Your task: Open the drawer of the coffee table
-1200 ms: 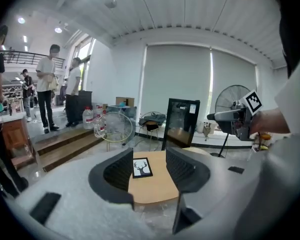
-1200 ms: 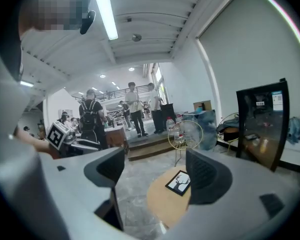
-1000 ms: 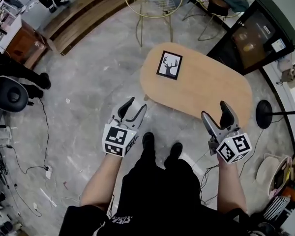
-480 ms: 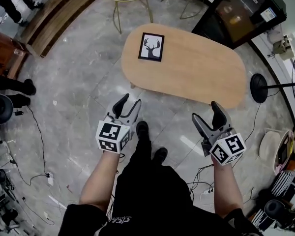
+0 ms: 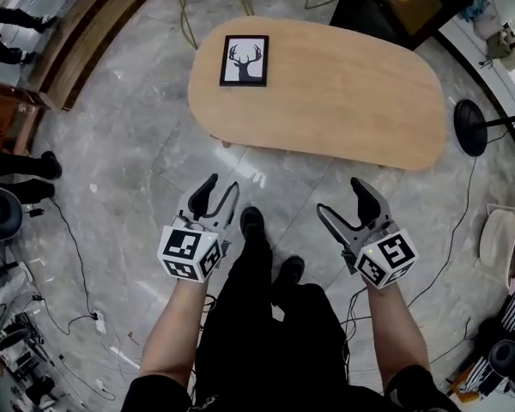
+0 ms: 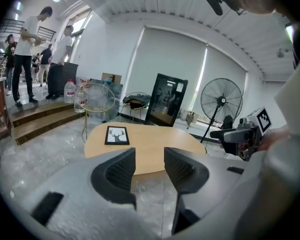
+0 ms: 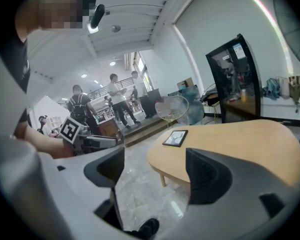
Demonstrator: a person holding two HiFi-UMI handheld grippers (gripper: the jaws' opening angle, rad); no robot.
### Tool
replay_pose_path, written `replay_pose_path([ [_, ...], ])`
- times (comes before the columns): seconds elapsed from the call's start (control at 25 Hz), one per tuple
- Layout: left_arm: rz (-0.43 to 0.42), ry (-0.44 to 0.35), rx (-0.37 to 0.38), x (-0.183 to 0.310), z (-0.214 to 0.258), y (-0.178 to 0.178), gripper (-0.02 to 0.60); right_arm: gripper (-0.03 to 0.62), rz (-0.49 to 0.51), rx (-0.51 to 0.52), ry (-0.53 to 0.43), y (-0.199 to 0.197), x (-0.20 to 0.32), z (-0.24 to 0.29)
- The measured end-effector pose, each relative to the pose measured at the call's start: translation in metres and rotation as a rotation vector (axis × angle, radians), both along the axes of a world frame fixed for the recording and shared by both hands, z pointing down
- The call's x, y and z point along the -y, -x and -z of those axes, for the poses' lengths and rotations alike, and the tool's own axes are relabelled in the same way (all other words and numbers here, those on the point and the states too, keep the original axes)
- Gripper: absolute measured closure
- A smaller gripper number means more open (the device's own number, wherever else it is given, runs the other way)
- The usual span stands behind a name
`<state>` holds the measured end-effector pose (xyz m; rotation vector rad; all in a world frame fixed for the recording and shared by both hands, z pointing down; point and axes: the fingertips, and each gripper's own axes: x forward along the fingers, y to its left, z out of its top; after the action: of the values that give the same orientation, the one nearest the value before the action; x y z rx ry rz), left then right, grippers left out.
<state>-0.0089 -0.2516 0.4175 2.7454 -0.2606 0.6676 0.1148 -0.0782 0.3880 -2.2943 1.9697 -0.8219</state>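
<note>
Finding: approach stage; no contact with the furniture.

The oval coffee table (image 5: 343, 93) stands on the grey stone floor ahead of the person, on the far side of both grippers and well apart from them. Its long axis runs left to right across the head view, so a long edge faces the person. A framed deer picture (image 5: 245, 60) lies flat at its far-left end.

The drawer is not visible in any view. Only the top and the thin near edge show, with no front or handle. Judged likely to sit under the top, on a side still to be confirmed.

Left gripper (image 5: 221, 187): jaws partly apart with a moderate gap and nothing between them, pointing toward the left half of the table.

Right gripper (image 5: 339, 197): jaws spread wider, also empty, pointing toward the right half of the table.

Judgement: the right gripper sits somewhat nearer the near edge. Either gripper must travel forward and lower to find the drawer front beneath the top.
</note>
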Motion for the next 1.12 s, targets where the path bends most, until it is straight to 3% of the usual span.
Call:
replay_pose_path([
  [0.2,0.028,-0.001,0.012,0.005,-0.070,-0.006,0.402,0.221,0.023,0.039,0.010,-0.006,-0.009,-0.092],
  [0.36,-0.013,-0.042,-0.001,0.013,-0.123,-0.019,0.385,0.215,0.034,0.022,0.004,-0.014,-0.006,-0.154],
  [0.56,-0.010,0.034,-0.052,0.033,-0.206,-0.031,0.383,0.215,0.035,0.001,-0.024,-0.027,-0.006,-0.235],
  [0.76,-0.015,0.024,-0.063,0.051,-0.281,-0.039,0.383,0.215,0.035,-0.045,-0.022,-0.050,-0.009,-0.325],
  [0.92,-0.049,-0.042,-0.042,0.059,-0.314,-0.034,0.383,0.215,0.019,-0.079,-0.023,-0.067,-0.008,-0.365],
  [1.12,-0.019,-0.094,-0.033,0.077,-0.344,-0.032,0.382,0.217,0.032,-0.122,-0.033,-0.080,0.005,-0.387],
])
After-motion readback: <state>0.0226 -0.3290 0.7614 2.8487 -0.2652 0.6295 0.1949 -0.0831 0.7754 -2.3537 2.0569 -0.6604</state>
